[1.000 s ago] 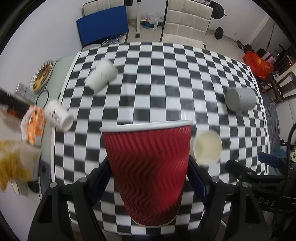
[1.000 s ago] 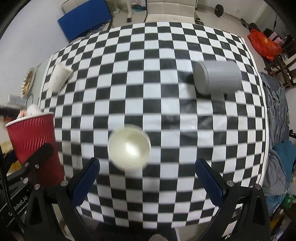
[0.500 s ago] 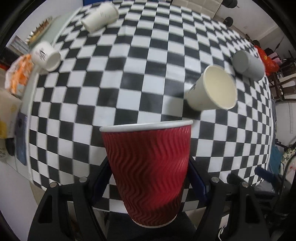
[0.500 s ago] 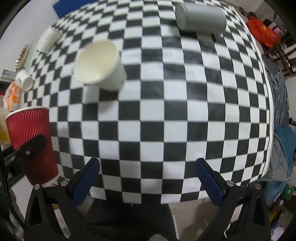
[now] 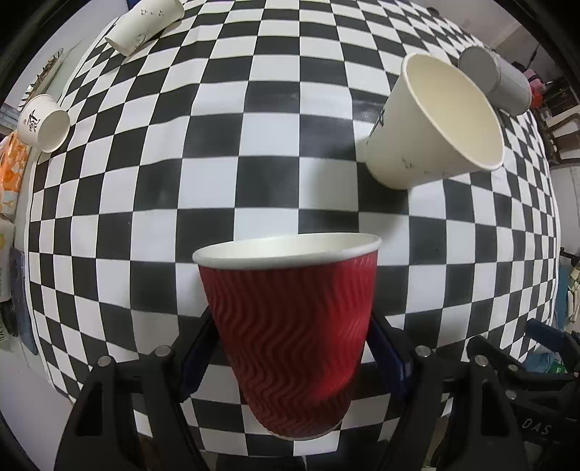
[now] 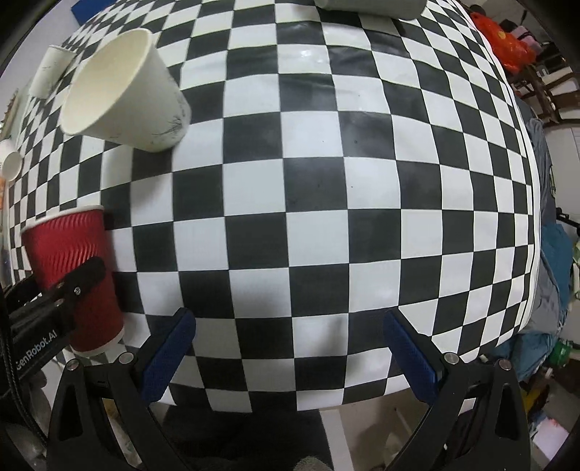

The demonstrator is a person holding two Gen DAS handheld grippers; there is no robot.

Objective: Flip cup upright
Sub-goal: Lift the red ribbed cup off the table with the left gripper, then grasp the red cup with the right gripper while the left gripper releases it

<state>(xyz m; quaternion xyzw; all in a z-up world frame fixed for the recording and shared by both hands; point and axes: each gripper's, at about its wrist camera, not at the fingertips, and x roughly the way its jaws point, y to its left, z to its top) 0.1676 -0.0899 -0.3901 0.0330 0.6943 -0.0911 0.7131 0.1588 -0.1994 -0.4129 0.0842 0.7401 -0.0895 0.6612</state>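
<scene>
Upright, red cup [image 5: 290, 337] pinched between left hand-held gripper [image 5: 290, 347] pads; right hand-held gripper [image 6: 290, 347] wide apart, empty.

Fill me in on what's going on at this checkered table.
The left gripper is shut on a red ripple cup, mouth up, over the checkered table. The right gripper is open and empty. A cream paper cup lies on its side nearby, with two white cups and a grey cup also tipped over.
</scene>
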